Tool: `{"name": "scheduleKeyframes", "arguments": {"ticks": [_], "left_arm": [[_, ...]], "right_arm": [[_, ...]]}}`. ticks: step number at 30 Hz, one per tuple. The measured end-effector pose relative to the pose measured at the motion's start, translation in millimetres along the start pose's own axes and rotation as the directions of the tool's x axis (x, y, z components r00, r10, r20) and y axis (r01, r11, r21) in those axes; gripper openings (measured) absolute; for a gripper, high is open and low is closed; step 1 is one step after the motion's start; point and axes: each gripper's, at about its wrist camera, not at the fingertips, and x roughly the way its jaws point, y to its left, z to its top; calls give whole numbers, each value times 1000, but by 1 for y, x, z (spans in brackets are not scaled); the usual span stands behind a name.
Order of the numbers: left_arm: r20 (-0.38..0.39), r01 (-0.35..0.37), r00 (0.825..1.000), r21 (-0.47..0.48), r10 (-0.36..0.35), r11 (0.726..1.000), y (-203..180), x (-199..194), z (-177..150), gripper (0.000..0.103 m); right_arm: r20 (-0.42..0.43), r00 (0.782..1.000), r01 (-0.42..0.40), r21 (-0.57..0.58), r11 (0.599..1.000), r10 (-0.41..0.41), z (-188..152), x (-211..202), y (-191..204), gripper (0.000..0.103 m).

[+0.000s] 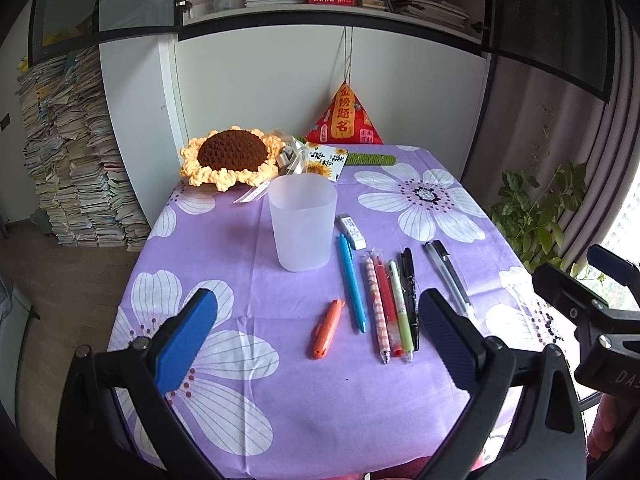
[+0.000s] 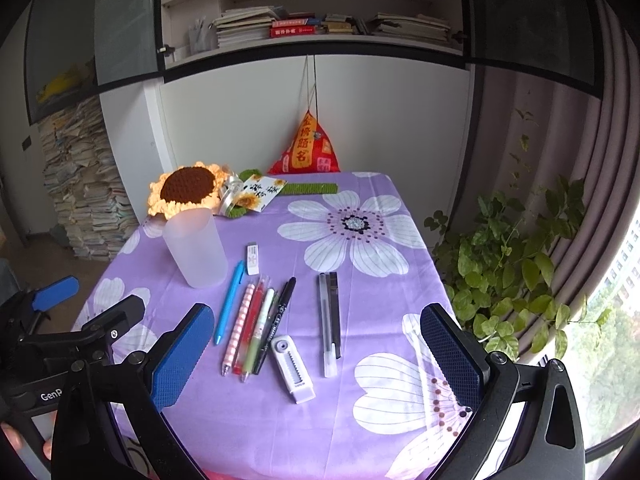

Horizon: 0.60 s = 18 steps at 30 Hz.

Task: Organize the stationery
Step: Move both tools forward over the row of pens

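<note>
Seven pens total: a blue pen [image 1: 352, 288], pink checked pen [image 1: 376, 308], red pen [image 1: 388, 308], green pen [image 1: 400, 308], black marker [image 1: 410, 292], clear pen [image 2: 326, 320] and dark pen [image 2: 335, 312]. Then one each: frosted cup [image 1: 302, 224], eraser [image 1: 352, 227], correction tape [image 2: 292, 368], small orange tool [image 1: 326, 334], crochet sunflower [image 1: 230, 156], red pouch [image 1: 344, 118], card [image 1: 324, 160].

Each hand-held gripper [image 1: 318, 334] [image 2: 316, 356] has black plastic arms, silver screws and textured blue pads [image 2: 182, 360] (white lettering at nine o'clock).

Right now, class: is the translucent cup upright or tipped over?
Upright. The translucent cup stands on its base on the purple tablecloth, mouth facing up.
</note>
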Motion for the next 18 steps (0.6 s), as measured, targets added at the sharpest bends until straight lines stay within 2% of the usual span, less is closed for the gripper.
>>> {"name": "scheduleKeyframes", "arguments": {"ticks": [6,10,14,16,18], "left_arm": [[-31,15,999,19,-14,1000,-2,14,1,91],[-65,47,997,29,-45,998,-7,28,2,87],[-93,68,994,45,-64,997,-14,42,4,75],[-116,87,990,45,-81,995,-16,51,4,69],[-145,111,984,40,-104,993,-18,62,4,65]], "right_arm": [[-28,1000,-3,-11,1000,3,3,18,0,102],[-54,999,-5,-17,1000,4,4,31,-1,89],[-80,997,-9,-24,1000,7,4,45,-4,81],[-98,995,-25,-22,999,23,4,52,-5,65],[-123,991,-52,-11,999,50,4,60,-8,55]]}}
